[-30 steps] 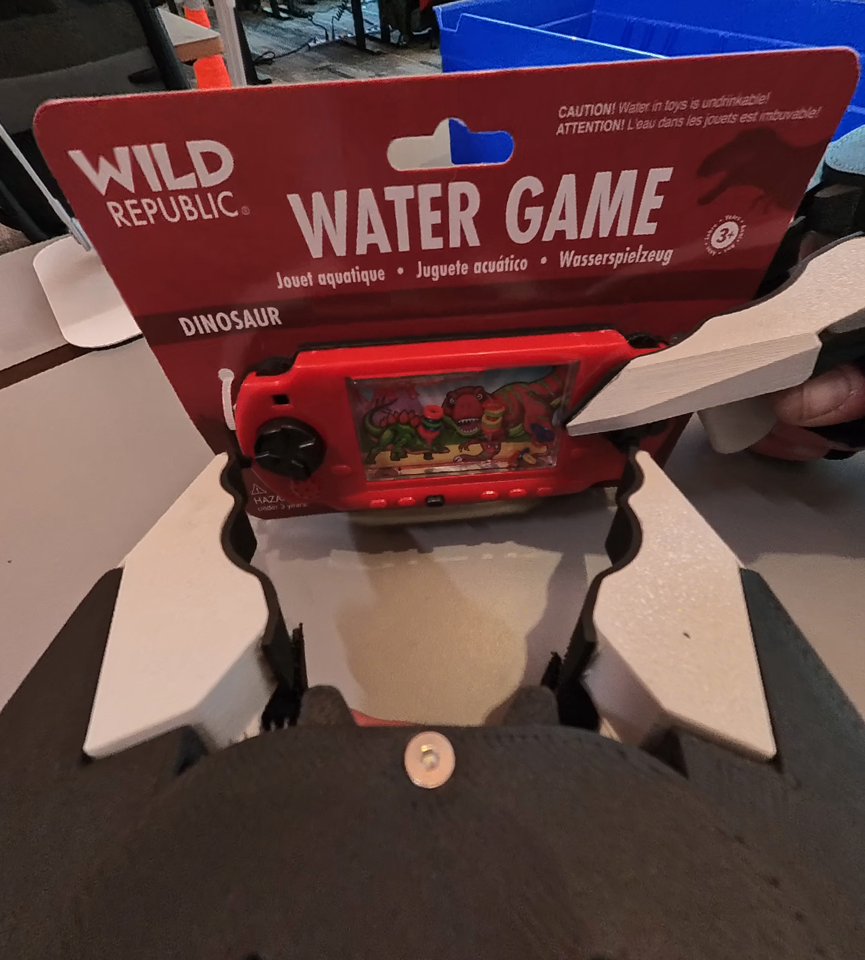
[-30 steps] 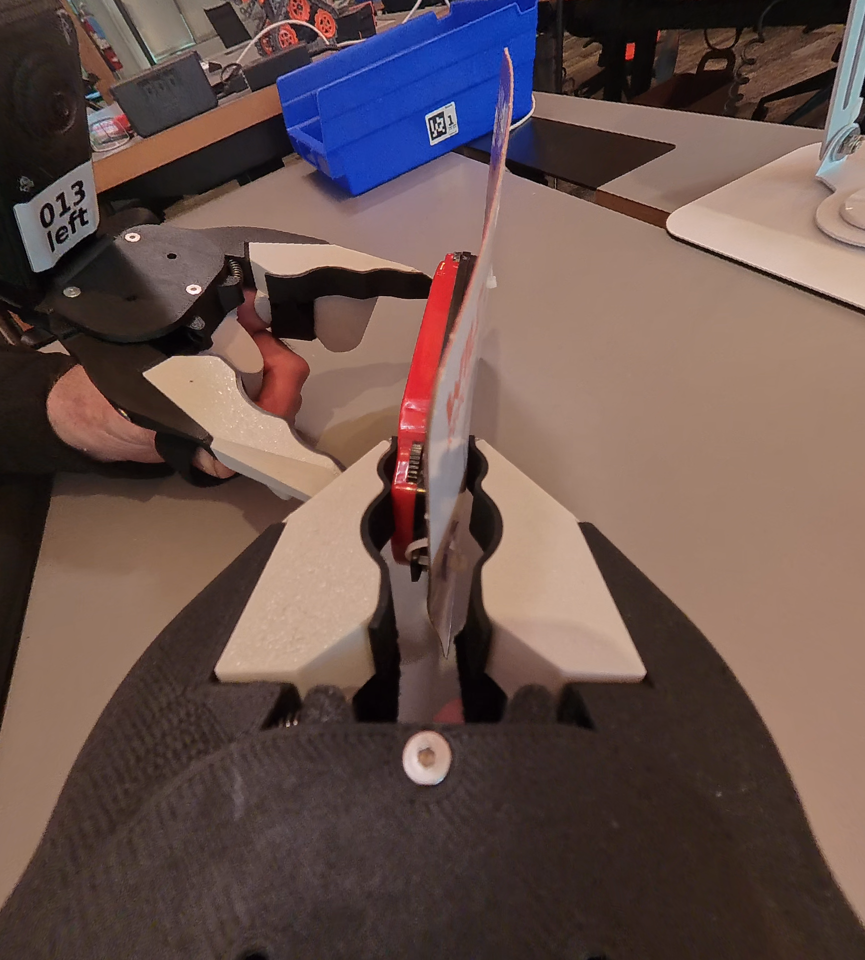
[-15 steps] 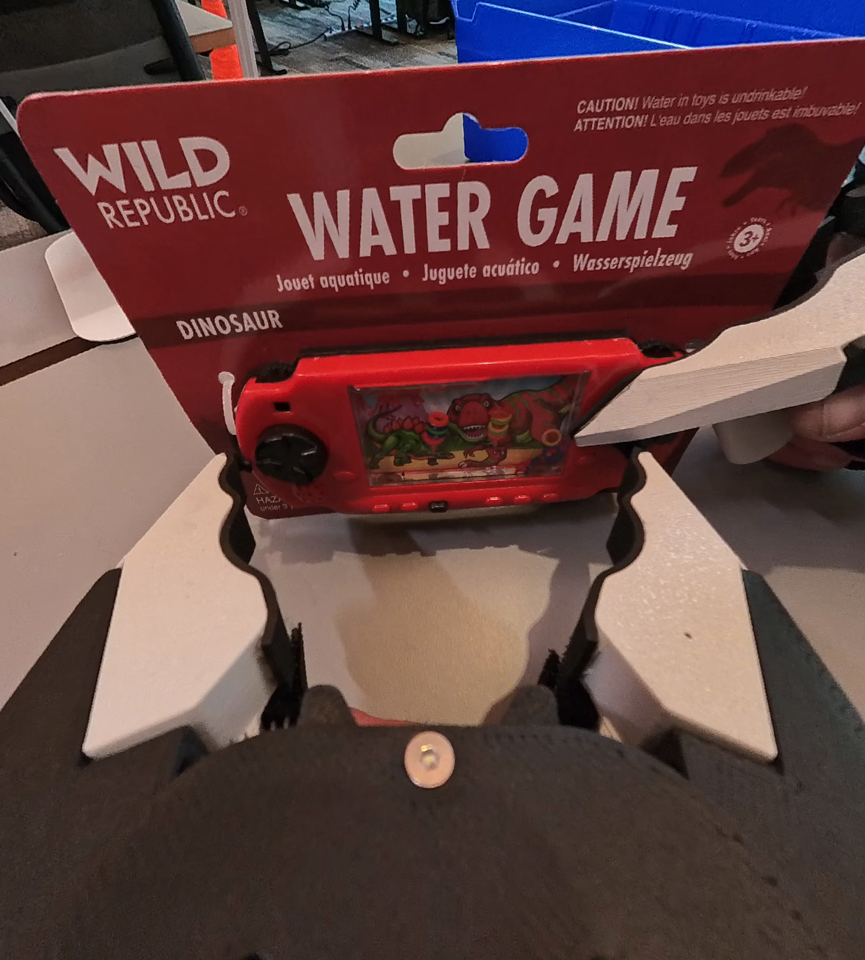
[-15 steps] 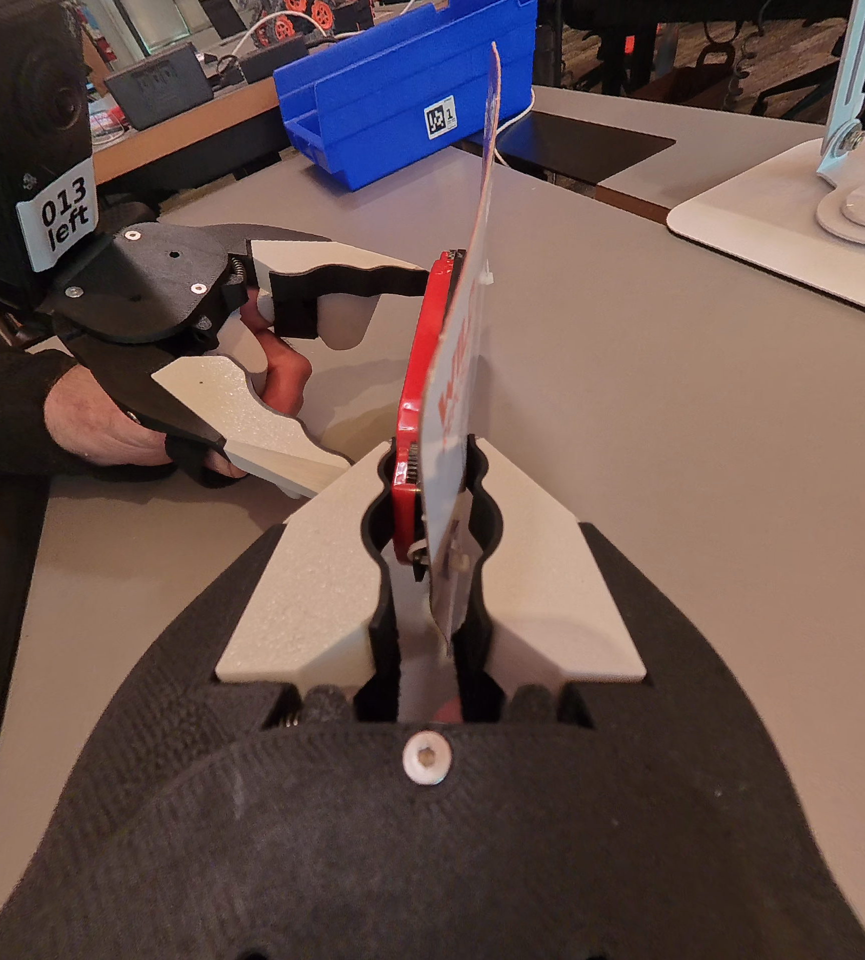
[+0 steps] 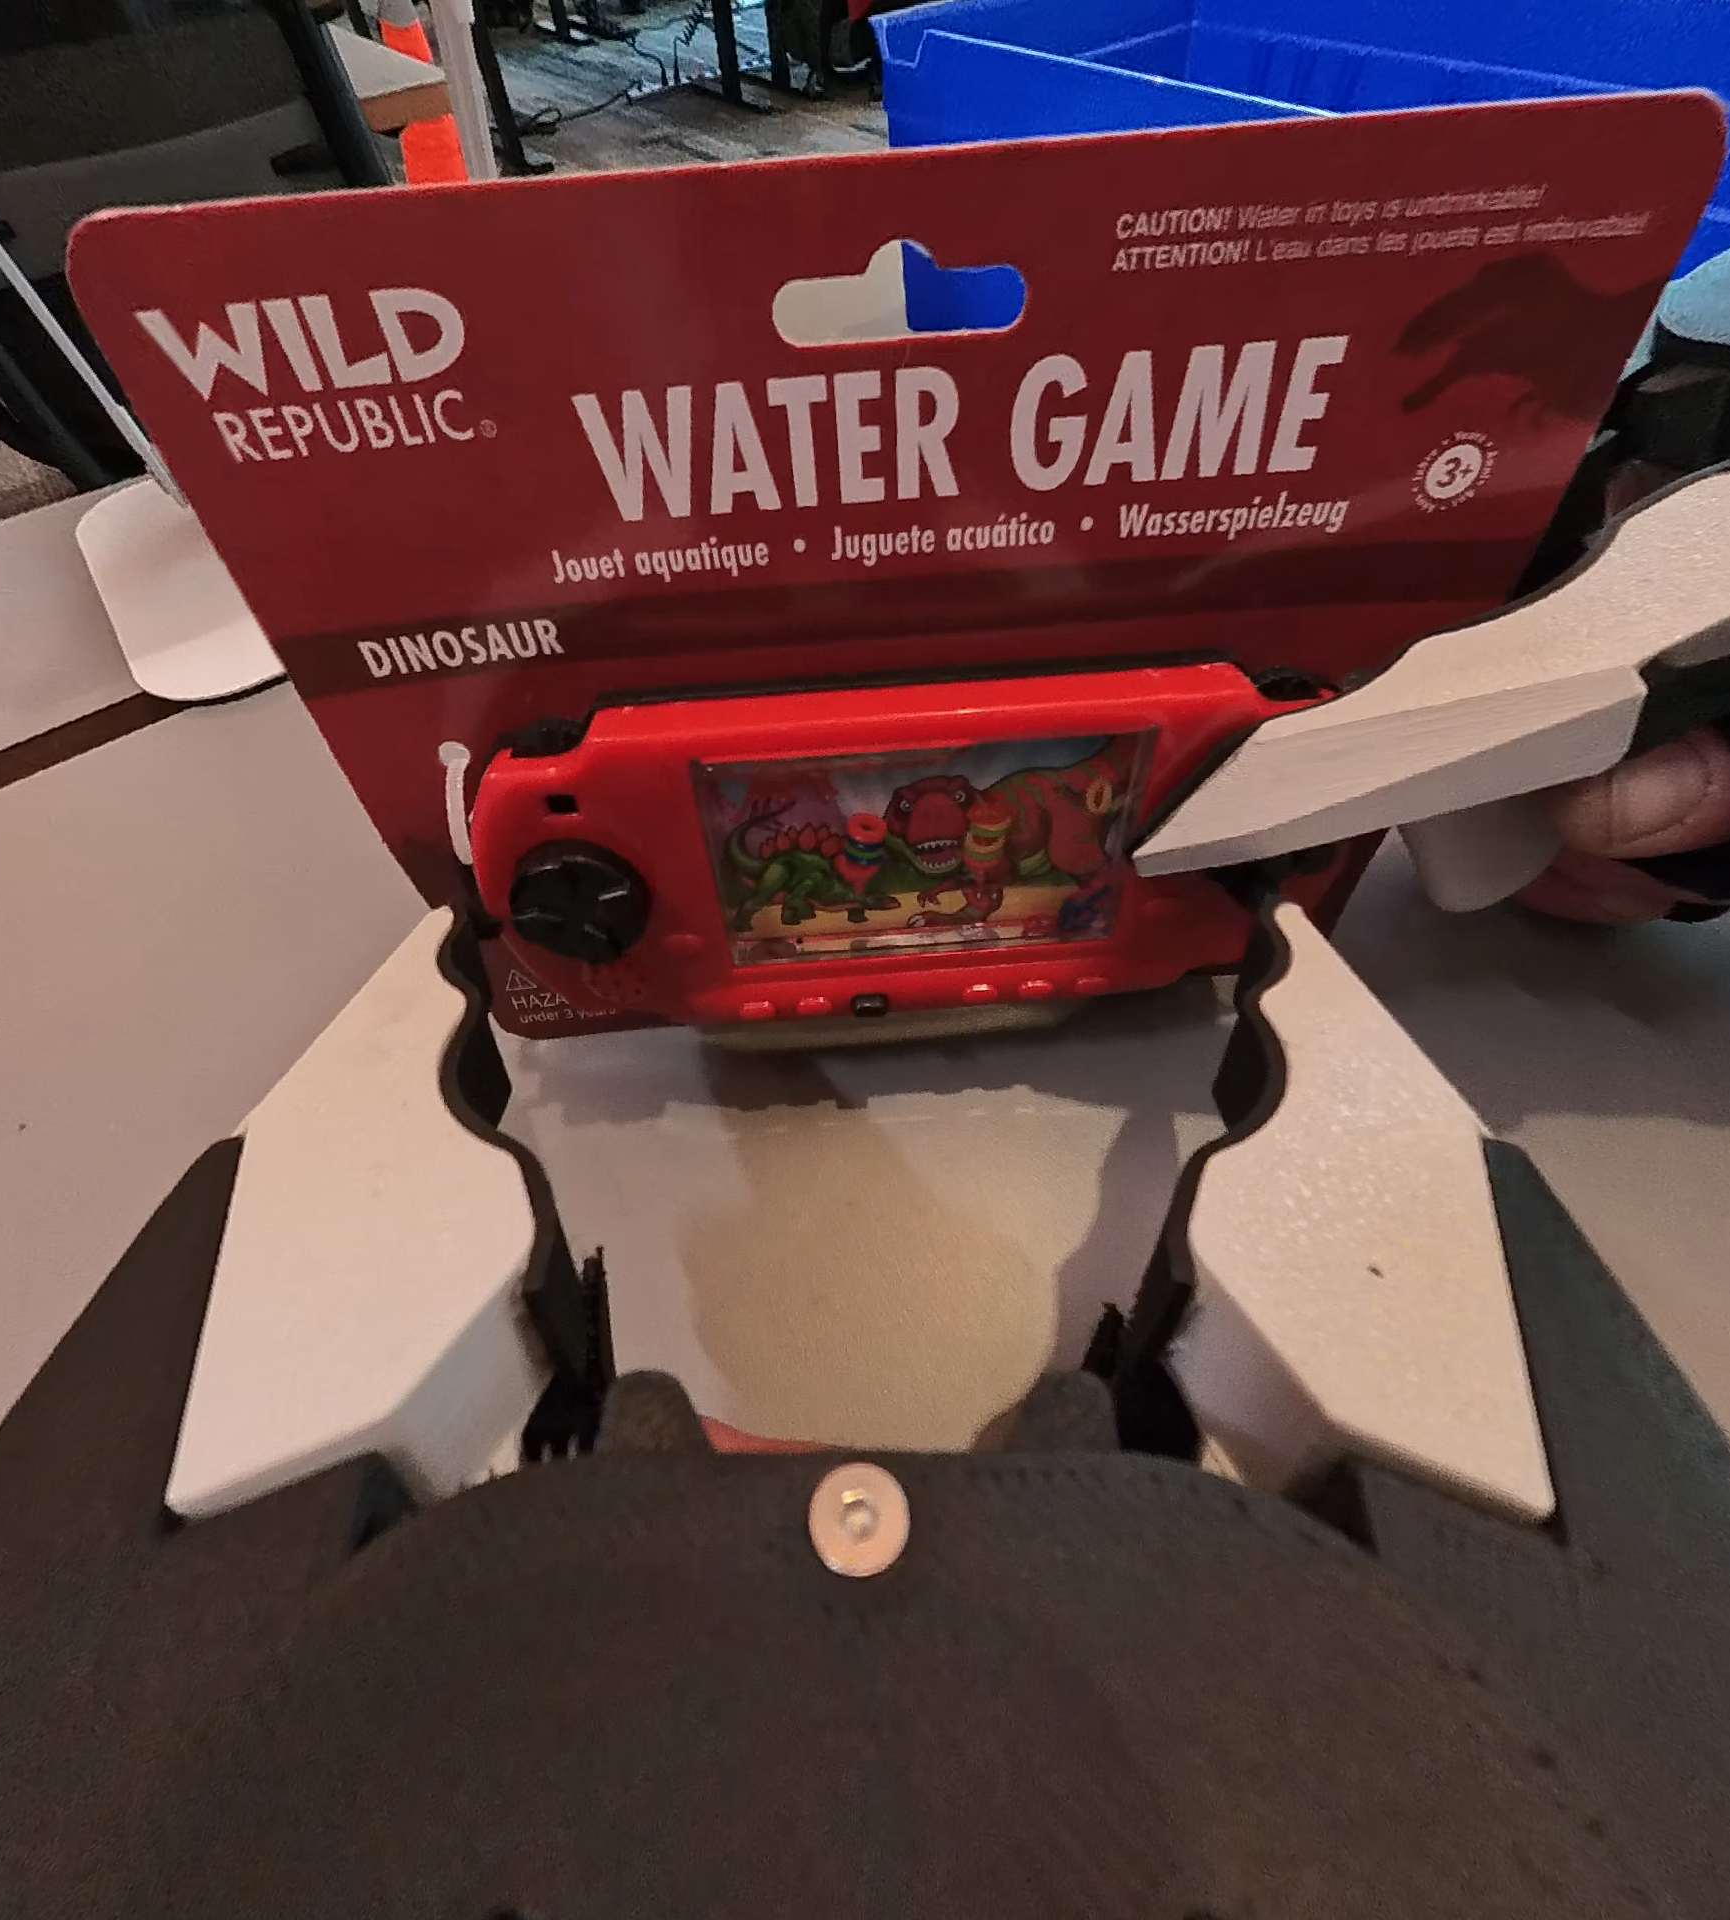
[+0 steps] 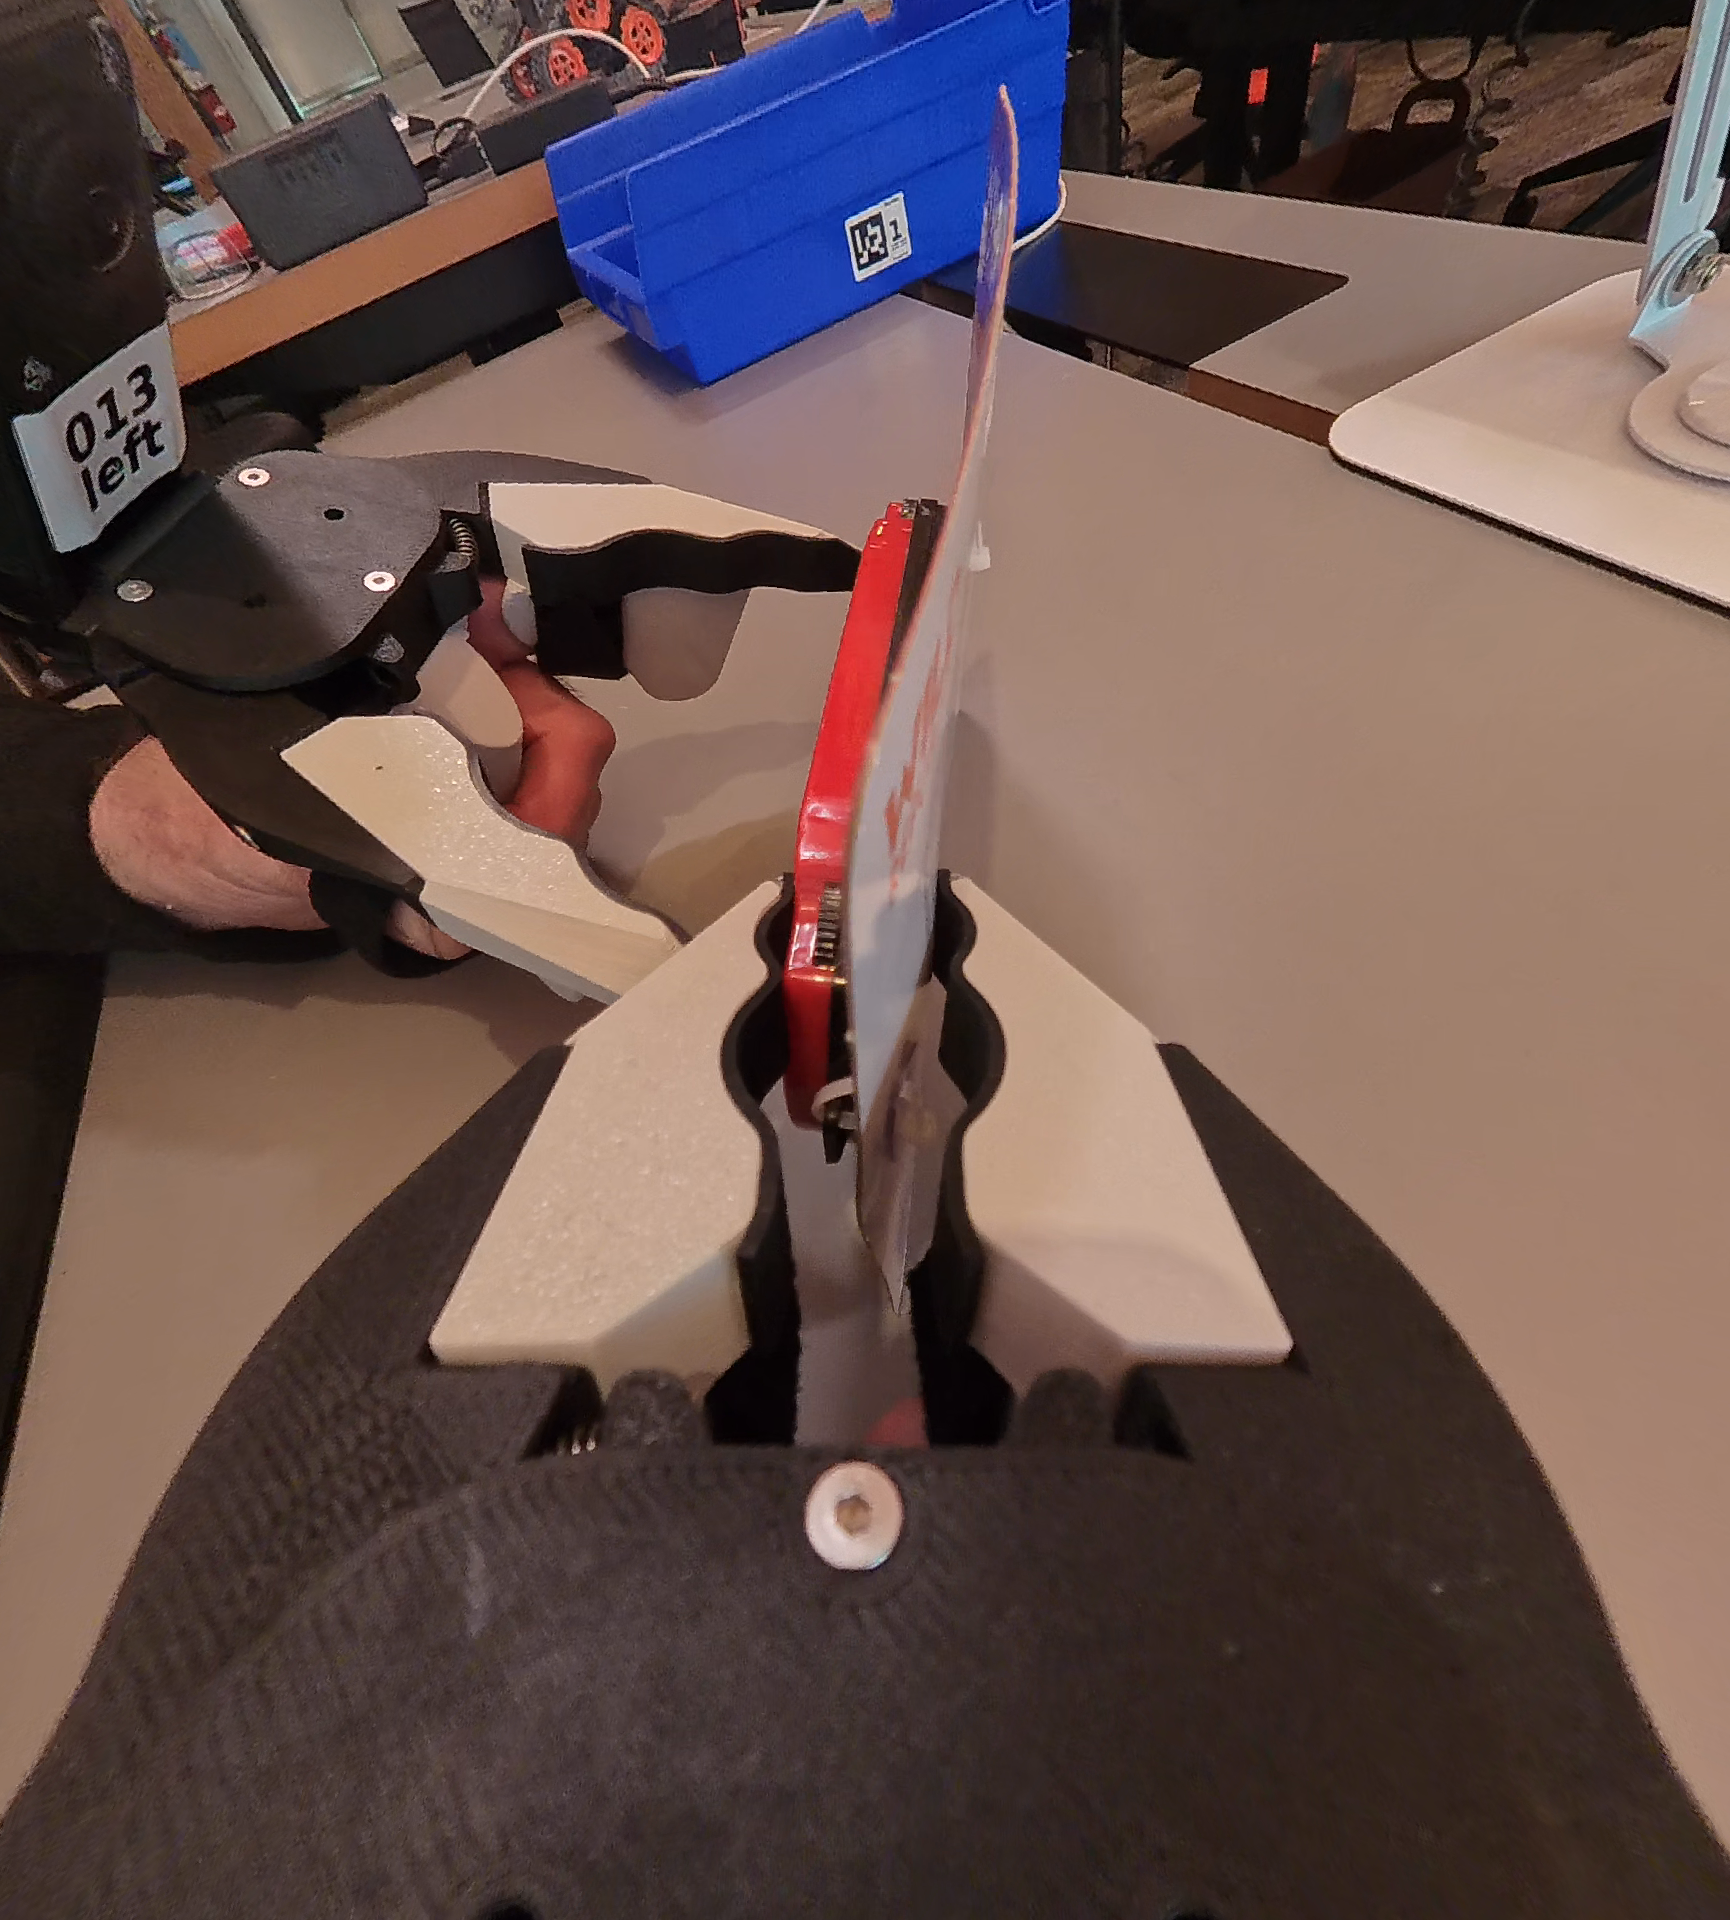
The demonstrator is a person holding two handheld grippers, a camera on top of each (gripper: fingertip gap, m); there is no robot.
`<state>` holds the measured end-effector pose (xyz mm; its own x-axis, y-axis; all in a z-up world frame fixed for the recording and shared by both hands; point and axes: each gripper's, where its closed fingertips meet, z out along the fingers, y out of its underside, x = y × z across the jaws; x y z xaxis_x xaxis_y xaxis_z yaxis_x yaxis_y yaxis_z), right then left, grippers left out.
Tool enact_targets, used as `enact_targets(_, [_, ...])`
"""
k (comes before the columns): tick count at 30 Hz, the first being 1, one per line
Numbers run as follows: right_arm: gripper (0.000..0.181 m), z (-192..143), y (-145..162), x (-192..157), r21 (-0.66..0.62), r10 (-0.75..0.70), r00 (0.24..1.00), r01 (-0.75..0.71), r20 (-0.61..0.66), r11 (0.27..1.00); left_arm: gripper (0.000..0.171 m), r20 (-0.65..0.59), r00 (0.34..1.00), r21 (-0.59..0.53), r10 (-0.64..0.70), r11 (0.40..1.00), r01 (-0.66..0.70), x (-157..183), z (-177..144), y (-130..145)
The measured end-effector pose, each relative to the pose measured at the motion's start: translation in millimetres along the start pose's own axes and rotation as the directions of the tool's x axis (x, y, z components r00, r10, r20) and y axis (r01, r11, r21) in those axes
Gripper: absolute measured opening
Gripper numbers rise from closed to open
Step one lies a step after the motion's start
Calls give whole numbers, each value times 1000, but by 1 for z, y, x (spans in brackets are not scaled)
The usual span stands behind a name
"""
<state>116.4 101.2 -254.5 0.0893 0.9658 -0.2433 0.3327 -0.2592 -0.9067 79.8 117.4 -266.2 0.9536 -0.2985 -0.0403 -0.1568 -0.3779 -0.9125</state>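
A red handheld water toy (image 5: 840, 831) is fixed to a red backing card (image 5: 840, 343) that stands upright over the grey table (image 5: 113, 1039). My right gripper (image 6: 866, 904) is shut on the pack's near end, clamping the toy (image 6: 840, 748) and the card (image 6: 986, 312). One of its fingers (image 5: 1412, 748) lies across the toy's right end in the left wrist view. My left gripper (image 5: 861, 925) is open and empty, facing the toy's front with its fingertips by the toy's lower corners. It also shows in the right wrist view (image 6: 762, 743). I cannot tell whether the pack touches the table.
A blue bin (image 6: 788, 208) stands on the table beyond the pack and also shows in the left wrist view (image 5: 1360, 73). A white stand base (image 6: 1619, 416) sits at the far right. A dark mat (image 6: 1152, 281) lies behind the bin. A hand holds each gripper.
The pack has tilted slightly, its top right corner now higher in the left wrist view. Both grippers keep their jaws as before.
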Motion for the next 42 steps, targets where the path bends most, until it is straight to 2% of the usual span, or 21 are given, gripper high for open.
enact_targets(10, [22,0,0,0,4,2,1000,-2,14,1000,133,18,1000,2,-1,1000,1,-2,-1,0])
enact_targets(42, [22,-1,0,1,-5,12,1000,-12,11,1000,138,32,999,-5,4,1000,-4,-1,1,1])
